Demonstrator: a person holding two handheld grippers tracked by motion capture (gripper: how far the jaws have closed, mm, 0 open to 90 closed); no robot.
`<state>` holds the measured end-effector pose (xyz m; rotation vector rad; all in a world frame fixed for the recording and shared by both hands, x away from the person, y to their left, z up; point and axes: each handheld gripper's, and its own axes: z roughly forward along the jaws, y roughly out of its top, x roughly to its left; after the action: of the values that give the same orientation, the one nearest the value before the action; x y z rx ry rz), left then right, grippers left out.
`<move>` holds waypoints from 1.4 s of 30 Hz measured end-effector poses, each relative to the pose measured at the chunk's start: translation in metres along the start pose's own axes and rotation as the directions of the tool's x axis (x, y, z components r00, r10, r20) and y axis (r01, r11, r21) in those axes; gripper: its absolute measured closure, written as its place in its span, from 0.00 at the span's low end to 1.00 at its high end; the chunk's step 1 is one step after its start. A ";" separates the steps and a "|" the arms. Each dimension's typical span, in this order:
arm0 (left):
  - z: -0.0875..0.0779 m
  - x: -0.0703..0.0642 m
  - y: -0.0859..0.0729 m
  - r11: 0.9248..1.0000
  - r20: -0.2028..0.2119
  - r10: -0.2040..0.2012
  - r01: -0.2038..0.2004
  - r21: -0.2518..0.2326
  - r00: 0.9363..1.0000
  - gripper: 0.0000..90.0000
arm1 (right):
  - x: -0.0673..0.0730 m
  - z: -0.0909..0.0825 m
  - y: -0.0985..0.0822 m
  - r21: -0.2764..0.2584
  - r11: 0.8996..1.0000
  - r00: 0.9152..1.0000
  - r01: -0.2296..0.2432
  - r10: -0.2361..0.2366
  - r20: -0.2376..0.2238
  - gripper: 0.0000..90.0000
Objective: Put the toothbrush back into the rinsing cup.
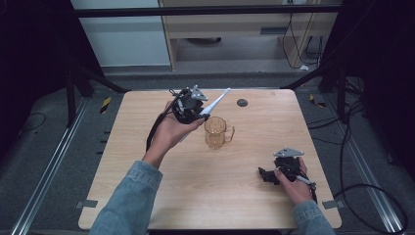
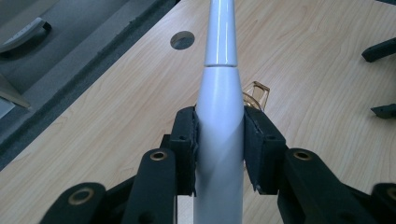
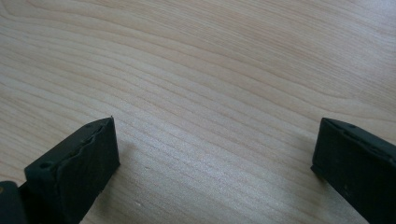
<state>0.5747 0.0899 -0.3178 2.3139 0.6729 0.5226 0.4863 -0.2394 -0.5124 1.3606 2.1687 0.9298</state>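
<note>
At the left of the high view we held our left gripper (image 1: pixel 195 108) raised above the far part of the table (image 1: pixel 147 127), its fingers (image 2: pixel 186 140) closed tight on the lower body of a white electric toothbrush (image 1: pixel 214 104). In the left gripper view the pads pressed both sides of the smooth white handle, and the narrower neck ran up and away out of the frame. The toothbrush pointed up and to the right, slanted, with its lower end reaching down past our hand beside a clear amber glass mug (image 1: pixel 217 132), which stood upright near the middle of the table with its handle turned right. A dark round hole (image 1: pixel 242 103) lay in the table beyond the mug. Farther right, near the front edge, our right gripper (image 1: pixel 268 175) rested low on the table, its fingers (image 3: pixel 77 158) spread wide and holding nothing. We judged the main risk was the glossy, tapered handle sliding or twisting between the pads; a careless swing near the mug could also have knocked it over.
</note>
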 end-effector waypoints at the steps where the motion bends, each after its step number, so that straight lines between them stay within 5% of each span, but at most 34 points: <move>1: 0.002 0.001 0.003 1.000 -0.007 0.000 0.000 0.001 1.000 0.74 | 0.000 0.000 0.000 -0.001 1.000 1.000 0.002 -0.002 0.001 0.00; 22: 0.012 0.004 0.021 1.000 -0.036 -0.001 0.001 -0.011 0.999 0.74 | 0.000 0.001 0.001 -0.001 1.000 1.000 0.000 0.000 0.010 0.00; 42: 0.024 -0.001 0.051 0.997 -0.081 -0.021 0.015 -0.076 0.997 0.74 | 0.000 0.002 0.001 0.001 1.000 1.000 -0.005 0.005 0.014 0.00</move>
<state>0.6024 0.0450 -0.2997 2.2237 0.7003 0.6260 0.4878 -0.2384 -0.5127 1.3691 2.1564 0.9185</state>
